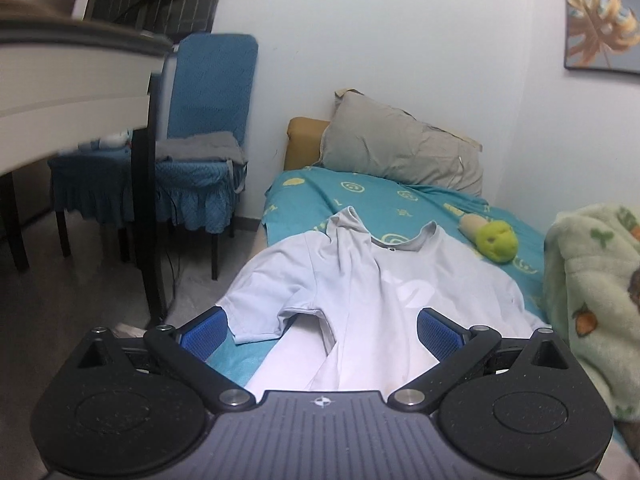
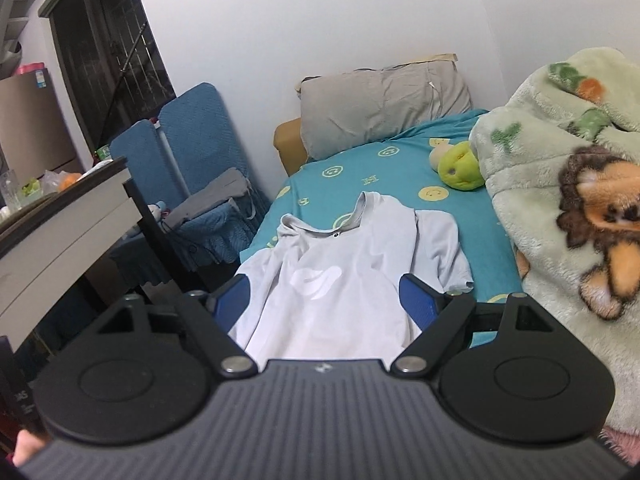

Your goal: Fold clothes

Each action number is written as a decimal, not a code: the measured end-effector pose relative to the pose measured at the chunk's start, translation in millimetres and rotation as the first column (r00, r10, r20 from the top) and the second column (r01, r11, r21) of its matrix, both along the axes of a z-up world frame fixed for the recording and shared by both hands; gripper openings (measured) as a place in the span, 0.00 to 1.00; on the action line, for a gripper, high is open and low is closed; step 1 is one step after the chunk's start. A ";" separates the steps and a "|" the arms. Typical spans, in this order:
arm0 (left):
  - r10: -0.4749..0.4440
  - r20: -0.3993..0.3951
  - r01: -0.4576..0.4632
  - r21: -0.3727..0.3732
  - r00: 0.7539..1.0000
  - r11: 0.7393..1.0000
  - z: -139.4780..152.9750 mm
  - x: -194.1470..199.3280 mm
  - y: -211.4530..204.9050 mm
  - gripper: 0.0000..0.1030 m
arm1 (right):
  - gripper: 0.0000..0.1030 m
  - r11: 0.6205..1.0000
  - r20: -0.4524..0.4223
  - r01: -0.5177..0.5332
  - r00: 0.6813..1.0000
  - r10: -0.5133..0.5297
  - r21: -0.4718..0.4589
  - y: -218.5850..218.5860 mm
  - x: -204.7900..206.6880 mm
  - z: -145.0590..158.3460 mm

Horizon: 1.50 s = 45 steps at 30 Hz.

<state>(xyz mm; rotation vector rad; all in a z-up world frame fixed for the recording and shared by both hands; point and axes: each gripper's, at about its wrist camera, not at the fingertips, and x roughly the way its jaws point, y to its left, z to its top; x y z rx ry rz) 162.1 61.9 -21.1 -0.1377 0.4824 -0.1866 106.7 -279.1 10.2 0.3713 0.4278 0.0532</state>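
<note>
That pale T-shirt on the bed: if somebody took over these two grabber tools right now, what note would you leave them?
Left gripper: open, empty, over the shirt's lower part.
Right gripper: open, empty, likewise.
T-shirt: front up on the teal bed sheet, collar toward the pillow, one shoulder rumpled.
Done: no folds yet.
Left: smooth it out, fold sleeves in, fold the body.

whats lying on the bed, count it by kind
T-shirts: 1, pale grey t-shirt spread flat, collar toward the pillow
Pillows: 1, grey pillow at the head of the bed
Plush toys: 1, green plush toy beside the blanket
Blankets: 1, fleece blanket bunched on the right
Total: 4
</note>
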 end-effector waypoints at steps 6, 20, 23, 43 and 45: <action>0.116 -0.165 -0.148 -0.193 0.979 0.970 -29.6 77.8 34.1 0.97 | 0.81 1.000 -0.037 -0.002 0.999 0.002 0.008 0.6 10.1 -10.8; 0.233 -0.357 -0.331 -0.242 0.904 0.912 -127.1 253.4 78.6 0.72 | 0.81 0.988 -0.162 0.074 0.985 -0.052 0.135 -26.7 87.9 -60.2; 0.239 -0.350 -0.344 -0.275 0.906 0.898 -133.5 267.9 77.3 0.50 | 0.81 0.982 -0.199 0.094 0.978 -0.061 0.163 -32.7 104.5 -73.2; 0.468 0.037 -0.459 0.277 0.883 0.844 -27.3 357.5 54.0 0.00 | 0.81 0.981 -0.158 0.178 0.974 -0.164 0.079 -39.1 101.8 -65.0; 0.483 0.031 -0.471 0.280 0.875 0.836 -39.6 365.7 54.9 0.02 | 0.81 0.982 -0.166 0.176 0.973 -0.163 0.065 -37.9 106.4 -67.8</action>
